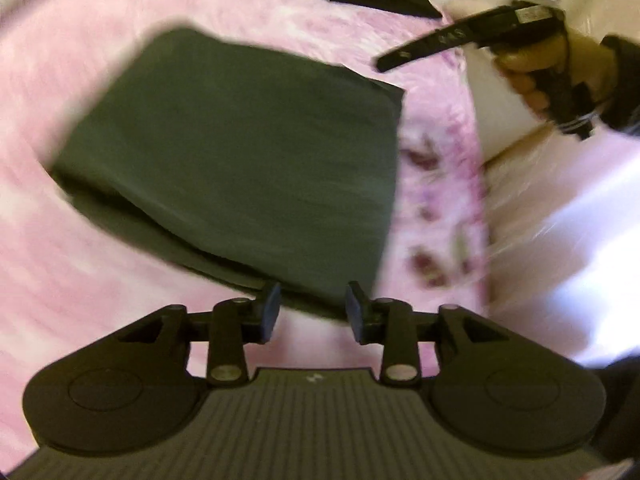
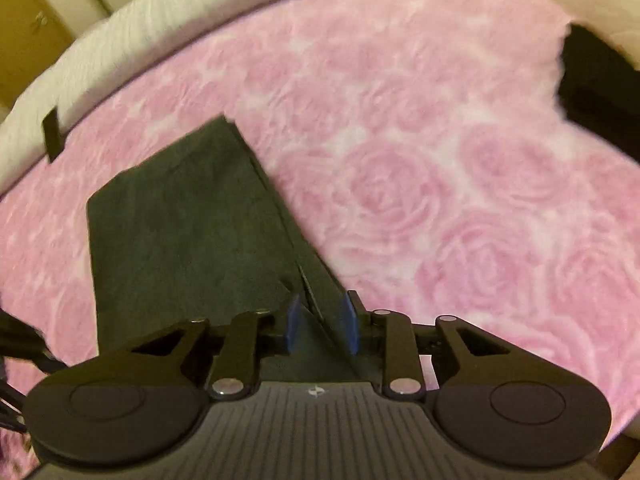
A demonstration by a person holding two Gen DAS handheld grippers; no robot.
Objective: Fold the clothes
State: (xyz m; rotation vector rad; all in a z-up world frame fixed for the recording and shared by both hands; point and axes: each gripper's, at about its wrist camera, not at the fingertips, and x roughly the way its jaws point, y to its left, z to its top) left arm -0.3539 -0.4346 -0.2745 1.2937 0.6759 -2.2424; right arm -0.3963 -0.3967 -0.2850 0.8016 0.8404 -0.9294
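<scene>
- folded dark green garment [image 1: 240, 160] flat on the pink rose-patterned blanket [image 2: 440, 200]
- left gripper [image 1: 314, 312] released above its near edge, nothing between blue pads [image 1: 271, 312]
- right gripper [image 2: 322, 322] released over a garment corner, unpinched

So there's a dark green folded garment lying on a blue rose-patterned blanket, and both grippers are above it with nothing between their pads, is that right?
One thing is wrong: the blanket is pink, not blue, as the right wrist view shows. The rest holds: the dark green folded garment lies on it, and the left gripper and right gripper are above it with nothing between their pads.
</scene>
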